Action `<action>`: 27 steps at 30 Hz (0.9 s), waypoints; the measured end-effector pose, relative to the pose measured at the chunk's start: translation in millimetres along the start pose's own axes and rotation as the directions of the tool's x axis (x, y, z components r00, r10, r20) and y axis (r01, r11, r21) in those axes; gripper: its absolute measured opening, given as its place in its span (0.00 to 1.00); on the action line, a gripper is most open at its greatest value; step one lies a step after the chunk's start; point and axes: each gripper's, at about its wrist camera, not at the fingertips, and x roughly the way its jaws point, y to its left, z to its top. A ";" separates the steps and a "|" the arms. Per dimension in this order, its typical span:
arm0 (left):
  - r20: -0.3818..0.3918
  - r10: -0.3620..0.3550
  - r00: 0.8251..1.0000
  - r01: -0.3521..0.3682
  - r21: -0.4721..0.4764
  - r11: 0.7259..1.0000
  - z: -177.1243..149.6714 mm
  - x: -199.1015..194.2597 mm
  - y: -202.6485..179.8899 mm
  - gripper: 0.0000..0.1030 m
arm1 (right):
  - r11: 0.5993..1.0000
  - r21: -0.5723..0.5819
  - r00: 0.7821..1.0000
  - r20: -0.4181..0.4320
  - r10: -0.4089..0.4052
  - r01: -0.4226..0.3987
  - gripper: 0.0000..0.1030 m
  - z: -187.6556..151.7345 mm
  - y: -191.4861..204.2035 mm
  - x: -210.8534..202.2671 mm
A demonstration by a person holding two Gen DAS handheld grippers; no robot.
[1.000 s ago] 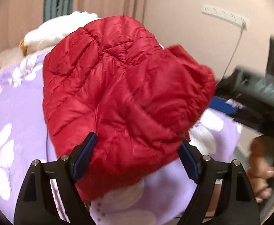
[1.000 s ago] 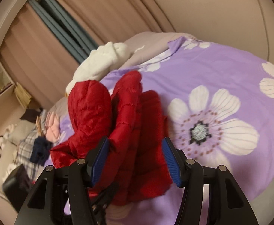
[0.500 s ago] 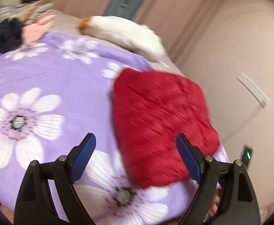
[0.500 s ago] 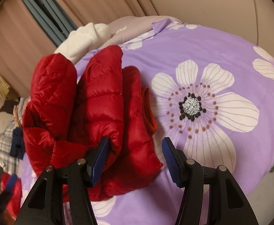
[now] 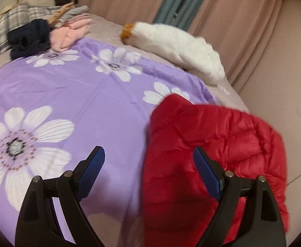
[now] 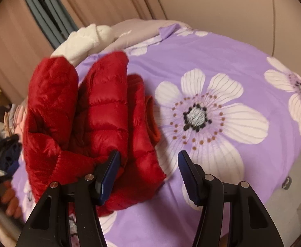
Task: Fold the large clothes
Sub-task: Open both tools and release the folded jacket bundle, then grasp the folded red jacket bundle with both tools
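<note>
A bed (image 5: 101,18) carries a purple cover (image 5: 101,111) printed with white flowers. A folded red padded jacket (image 5: 216,144) lies on the cover near its edge. Beyond the jacket, a white fluffy garment (image 5: 179,45) lies at the cover's far edge. Dark blue (image 5: 28,37), pink (image 5: 68,35) and checked clothes (image 5: 10,20) lie heaped further off.

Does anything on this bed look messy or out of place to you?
The puffy red quilted jacket is folded unevenly: its layers bulge in separate lobes, and an orange-lined edge pokes out beside the big white flower on the purple floral bedcover. Loose clothes lie in a heap at the far corner.
</note>
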 end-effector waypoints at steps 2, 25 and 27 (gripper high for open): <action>-0.030 0.026 0.999 -0.025 0.030 0.999 -2.6 19.8 -14.8 0.84 | 1.000 -0.007 0.999 0.051 -0.015 0.015 0.57 7.4 2.9 -17.0; -0.337 -0.039 0.941 0.011 -0.084 0.996 15.1 166.4 -11.9 0.91 | 0.995 -0.035 0.995 0.053 -0.087 0.089 0.70 74.0 93.8 153.7; -0.303 -0.082 0.949 0.038 -0.149 0.988 8.4 174.1 -0.7 0.91 | 0.993 -0.054 0.992 0.083 -0.096 0.101 0.70 73.0 93.6 155.1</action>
